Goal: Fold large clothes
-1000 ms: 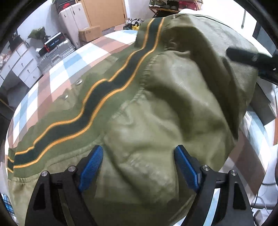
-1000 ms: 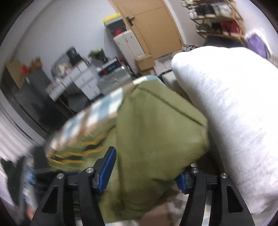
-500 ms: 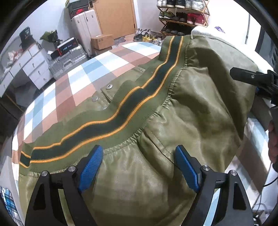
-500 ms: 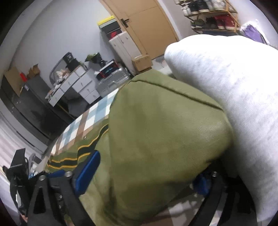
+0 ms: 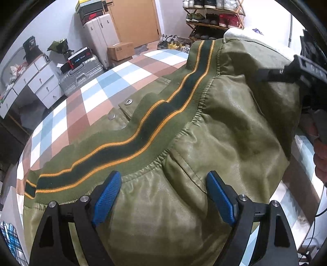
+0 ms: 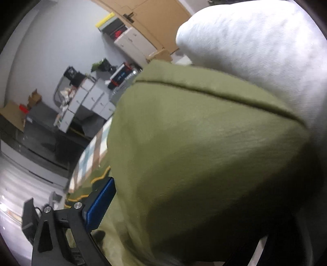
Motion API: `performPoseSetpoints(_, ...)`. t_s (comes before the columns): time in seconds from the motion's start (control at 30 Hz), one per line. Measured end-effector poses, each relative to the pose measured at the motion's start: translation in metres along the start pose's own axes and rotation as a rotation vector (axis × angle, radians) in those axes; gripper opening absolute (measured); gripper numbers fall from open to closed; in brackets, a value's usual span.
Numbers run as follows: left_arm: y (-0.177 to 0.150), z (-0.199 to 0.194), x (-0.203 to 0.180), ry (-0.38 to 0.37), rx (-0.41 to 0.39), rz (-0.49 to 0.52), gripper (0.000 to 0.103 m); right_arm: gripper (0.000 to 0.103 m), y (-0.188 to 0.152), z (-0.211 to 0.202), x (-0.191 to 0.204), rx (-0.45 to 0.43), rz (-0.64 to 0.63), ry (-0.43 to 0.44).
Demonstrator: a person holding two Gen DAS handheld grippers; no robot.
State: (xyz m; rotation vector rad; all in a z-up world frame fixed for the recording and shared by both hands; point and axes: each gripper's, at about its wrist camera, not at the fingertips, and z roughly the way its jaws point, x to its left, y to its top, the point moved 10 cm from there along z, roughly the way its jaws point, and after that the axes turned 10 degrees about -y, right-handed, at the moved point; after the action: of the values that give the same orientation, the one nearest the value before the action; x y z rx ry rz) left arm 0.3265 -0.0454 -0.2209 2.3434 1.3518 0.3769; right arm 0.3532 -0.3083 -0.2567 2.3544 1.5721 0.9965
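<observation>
An olive green jacket [image 5: 224, 126] with a dark green, yellow-edged ribbed band [image 5: 143, 131] lies folded over on the checked bed cover [image 5: 98, 96]. My left gripper [image 5: 163, 196] is open, its blue pads on either side of a mound of the jacket near its hem. The right gripper shows in the left wrist view [image 5: 286, 71] at the jacket's far right edge. In the right wrist view the jacket [image 6: 204, 153] fills the frame between the jaws; only the left blue pad [image 6: 100, 204] shows, the other is hidden by cloth.
A white pillow or duvet [image 6: 255, 45] lies right behind the jacket. Beyond the bed stand suitcases [image 5: 98, 45], a cardboard box [image 5: 120, 51], white drawers [image 5: 34, 81] and a shoe rack [image 5: 214, 18]. A person's hand [image 5: 320, 159] is at the right edge.
The left view has pulled back and lifted, showing more bed cover and the jacket's snaps. The right gripper has tilted and moved closer into the jacket against the white pillow.
</observation>
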Motion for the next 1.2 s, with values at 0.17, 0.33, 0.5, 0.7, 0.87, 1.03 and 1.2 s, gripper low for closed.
performPoseSetpoints(0.17, -0.001, 0.001, 0.000, 0.006, -0.001, 0.007, 0.083, 0.084, 0.003, -0.016, -0.004, -0.095, -0.045, -0.056)
performPoseSetpoints(0.33, -0.002, 0.001, -0.002, 0.023, -0.002, 0.014, 0.083, 0.083, -0.004, -0.021, 0.002, -0.183, -0.166, -0.168)
performPoseSetpoints(0.5, -0.003, 0.000, -0.002, 0.028, 0.000, 0.015, 0.083, 0.084, 0.002, -0.022, 0.003, -0.177, -0.126, -0.118)
performPoseSetpoints(0.7, -0.003, 0.000, -0.003, 0.036, 0.004, 0.014, 0.083, 0.085, 0.006, -0.013, -0.002, -0.130, -0.021, -0.055)
performPoseSetpoints(0.87, -0.003, 0.001, -0.002, 0.040, 0.009, 0.010, 0.083, 0.085, 0.008, -0.014, -0.004, -0.175, -0.010, -0.039)
performPoseSetpoints(1.03, -0.003, 0.003, -0.001, 0.049, 0.018, 0.013, 0.083, 0.091, 0.009, -0.008, -0.005, -0.156, -0.006, -0.085)
performPoseSetpoints(1.2, -0.008, 0.014, -0.005, 0.026, 0.065, 0.009, 0.084, 0.036, 0.011, -0.023, 0.013, -0.224, -0.079, -0.085)
